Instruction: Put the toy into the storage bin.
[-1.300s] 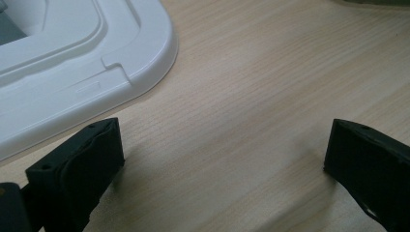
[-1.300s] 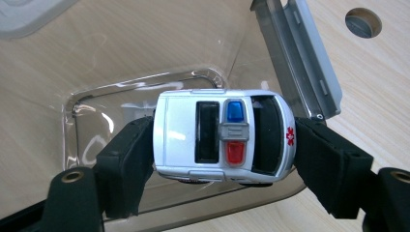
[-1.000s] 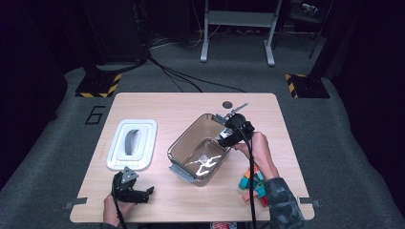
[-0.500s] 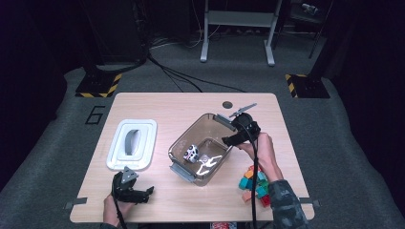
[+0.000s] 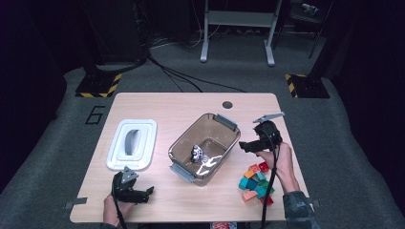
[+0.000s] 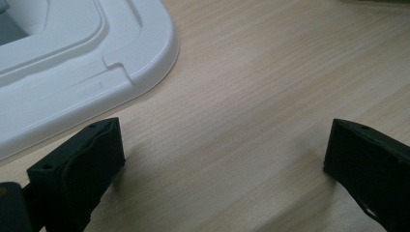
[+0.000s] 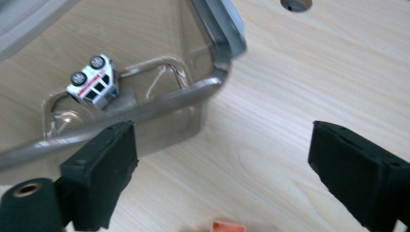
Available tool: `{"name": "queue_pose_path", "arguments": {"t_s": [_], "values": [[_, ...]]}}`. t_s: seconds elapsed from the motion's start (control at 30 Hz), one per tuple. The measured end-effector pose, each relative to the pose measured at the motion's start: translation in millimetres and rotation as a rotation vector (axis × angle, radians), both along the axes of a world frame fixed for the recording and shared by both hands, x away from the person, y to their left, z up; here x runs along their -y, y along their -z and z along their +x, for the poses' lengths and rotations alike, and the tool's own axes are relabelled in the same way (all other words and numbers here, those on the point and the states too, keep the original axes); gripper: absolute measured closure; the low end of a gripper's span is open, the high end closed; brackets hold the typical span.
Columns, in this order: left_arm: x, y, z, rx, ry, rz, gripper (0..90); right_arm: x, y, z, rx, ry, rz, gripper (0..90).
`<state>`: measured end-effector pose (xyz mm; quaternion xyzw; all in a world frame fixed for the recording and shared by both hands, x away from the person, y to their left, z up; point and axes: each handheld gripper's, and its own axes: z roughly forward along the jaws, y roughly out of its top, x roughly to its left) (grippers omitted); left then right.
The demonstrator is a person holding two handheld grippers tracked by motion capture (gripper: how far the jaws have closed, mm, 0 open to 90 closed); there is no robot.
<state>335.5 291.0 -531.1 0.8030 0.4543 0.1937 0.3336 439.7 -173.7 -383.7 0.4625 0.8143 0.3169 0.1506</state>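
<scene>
A clear brownish bin (image 5: 188,130) stands mid-table with a small white toy car (image 5: 196,152) lying on its side on the bottom. My right gripper (image 5: 242,145) hovers just outside the bin's right wall. Its jaws have just been opening and stand open with nothing between them. In the right gripper view (image 7: 222,134) the bin's rim (image 7: 159,104) and the toy car (image 7: 93,79) lie ahead to the left. My left gripper (image 5: 146,192) rests at the front left, open over bare wood (image 6: 225,130).
A white lid (image 5: 133,143) lies left of the bin, and its corner (image 6: 58,63) is close to my left jaws. A pile of coloured blocks (image 5: 255,183) sits front right, under the right forearm. An orange block (image 7: 227,226) is below the right jaws. A cable hole (image 5: 227,104) is at the table's far edge.
My right gripper has moved from above the bin out past its right wall, and its jaws have spread. The toy car now lies in the bin. The left gripper has stayed still.
</scene>
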Motion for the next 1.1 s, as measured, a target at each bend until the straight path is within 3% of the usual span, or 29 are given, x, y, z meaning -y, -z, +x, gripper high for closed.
{"name": "queue_pose_path", "arguments": {"t_s": [0.17, 0.6, 0.8, 1.1], "values": [[0.1, 0.0, 0.0, 0.000, -0.001, 0.000, 0.5, 19.5, 16.3, -4.8, -0.008, 0.046, 0.015, 2.0], [-0.2, -0.3, 0.1, -0.004, 0.002, 0.002, 0.5, 64.5, 82.8, -9.1, -0.140, 0.157, -0.009, 0.8], [-0.2, -0.2, 0.2, -0.004, 0.002, 0.002, 0.5, 67.8, 93.9, -11.5, -0.143, 0.178, -0.017, 19.5], [0.2, 0.0, 0.2, -0.001, -0.004, -0.005, 0.5, 62.3, 99.1, -11.0, -0.172, 0.152, -0.044, 40.4]]}}
